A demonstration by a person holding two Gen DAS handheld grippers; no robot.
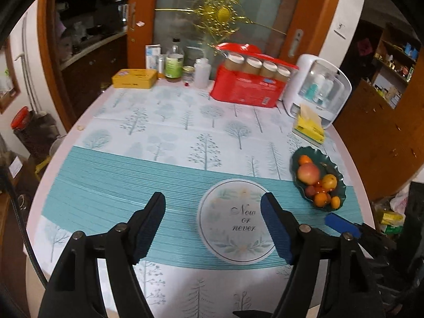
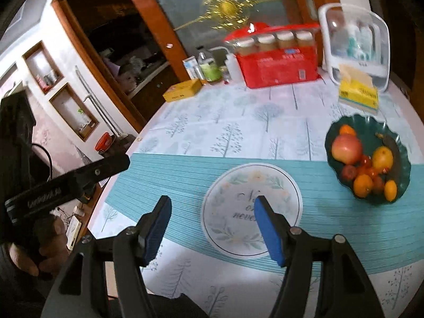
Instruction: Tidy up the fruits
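Note:
A dark green scalloped plate (image 1: 324, 163) (image 2: 371, 137) sits on the right side of the table. It holds an apple (image 1: 308, 173) (image 2: 347, 148), a yellow-orange fruit (image 1: 329, 181) (image 2: 382, 157), oranges (image 1: 320, 198) (image 2: 363, 185) and small red fruits. My left gripper (image 1: 212, 197) hangs open over the teal stripe, left of the plate, with nothing between its fingers. My right gripper (image 2: 212, 200) is open too, above the round print and apart from the plate. One of its blue pads (image 1: 341, 224) shows just below the plate in the left wrist view.
Along the back stand a red box with jars (image 1: 249, 87), a white lidded case (image 1: 318, 90), a yellow tissue pack (image 1: 308, 127), bottles (image 1: 174, 63) and a yellow box (image 1: 135, 78). A hand (image 2: 47, 243) grips the left tool at the table's left edge.

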